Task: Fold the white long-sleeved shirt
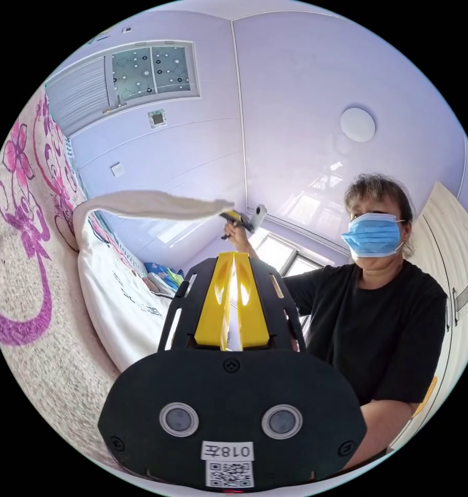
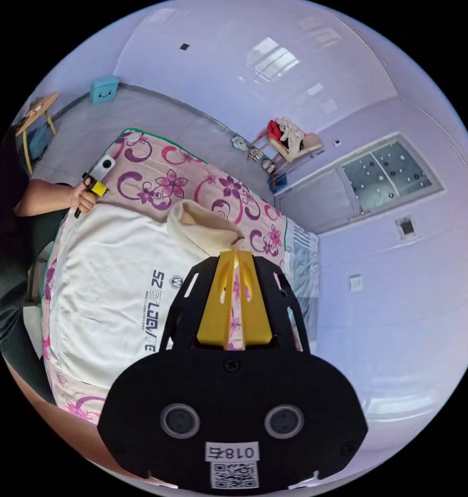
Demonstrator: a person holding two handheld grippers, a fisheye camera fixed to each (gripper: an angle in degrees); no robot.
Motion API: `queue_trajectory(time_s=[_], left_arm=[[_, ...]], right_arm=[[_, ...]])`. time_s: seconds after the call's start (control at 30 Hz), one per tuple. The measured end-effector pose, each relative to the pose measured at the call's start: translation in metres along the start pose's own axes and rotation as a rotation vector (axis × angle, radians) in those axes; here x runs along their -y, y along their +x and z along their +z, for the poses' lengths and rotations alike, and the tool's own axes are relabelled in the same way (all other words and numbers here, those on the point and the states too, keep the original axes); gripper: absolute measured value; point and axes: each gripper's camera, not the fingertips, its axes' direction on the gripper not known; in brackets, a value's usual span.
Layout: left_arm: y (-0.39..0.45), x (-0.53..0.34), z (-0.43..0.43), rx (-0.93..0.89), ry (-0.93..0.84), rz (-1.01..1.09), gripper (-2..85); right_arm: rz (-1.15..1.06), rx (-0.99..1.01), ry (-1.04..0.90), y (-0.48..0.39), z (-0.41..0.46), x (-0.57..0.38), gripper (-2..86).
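sleeve held up by the right tongs, shirt body flat on the bed

i saw the white long-sleeved shirt [image 2: 115, 290] lying spread on a bed covered by a pink floral sheet [image 2: 156, 181], printed front facing up. in the right gripper view, my right gripper [image 2: 237, 254] had its yellow jaws pressed together on the cuff end of one sleeve [image 2: 203, 228], which rose off the shirt body in a soft arch. the left gripper view showed that same sleeve [image 1: 156, 204] stretched as a long band through the air, from the shoulder on the bed to the right gripper [image 1: 233, 215] in the person's raised hand.

my left gripper [image 1: 234, 254] had its jaws nearly together with nothing between them; in the right gripper view it [image 2: 97, 185] sat by the far edge of the shirt, well apart from the sleeve.

i judged the sleeve's long axis ran from the shoulder up to the right tongs, so the next move, laying it across the shirt body, belonged to the right hand.
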Motion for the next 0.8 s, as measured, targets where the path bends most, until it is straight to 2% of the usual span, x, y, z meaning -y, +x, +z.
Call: queue_trajectory(time_s=[0.17, 0.27, 0.37, 0.53, 0.6, 0.7, 0.73, 0.8], left_arm=[[0.001, 0.007, -0.002, 0.034, -0.022, -0.013, -1.0], [0.003, 0.012, 0.0, 0.053, -0.049, -0.018, -1.0], [0.005, 0.016, 0.002, 0.064, -0.064, -0.019, -1.0], [0.008, 0.025, 0.005, 0.075, -0.076, -0.03, -1.0], [0.012, 0.031, 0.007, 0.074, -0.076, -0.027, -1.0], [0.019, 0.038, 0.013, 0.065, -0.076, -0.018, -1.0], [0.022, 0.04, 0.014, 0.059, -0.074, -0.012, -1.0], [0.034, 0.048, 0.02, 0.02, -0.069, 0.022, -1.0]], right_arm=[[0.275, 0.082, -0.111, -0.042, 0.03, -0.158, 0.3], [0.386, 0.106, -0.207, -0.074, 0.06, -0.215, 0.4], [0.465, 0.085, -0.224, -0.085, 0.057, -0.253, 0.4], [0.457, -0.032, -0.132, -0.068, -0.012, -0.278, 0.1], [0.425, -0.069, -0.154, -0.069, -0.03, -0.289, 0.0], [0.494, -0.1, -0.364, -0.075, -0.022, -0.339, 0.1], [0.576, -0.103, -0.467, -0.08, -0.017, -0.371, 0.2], [0.728, -0.038, -0.512, -0.09, -0.024, -0.418, 0.5]])
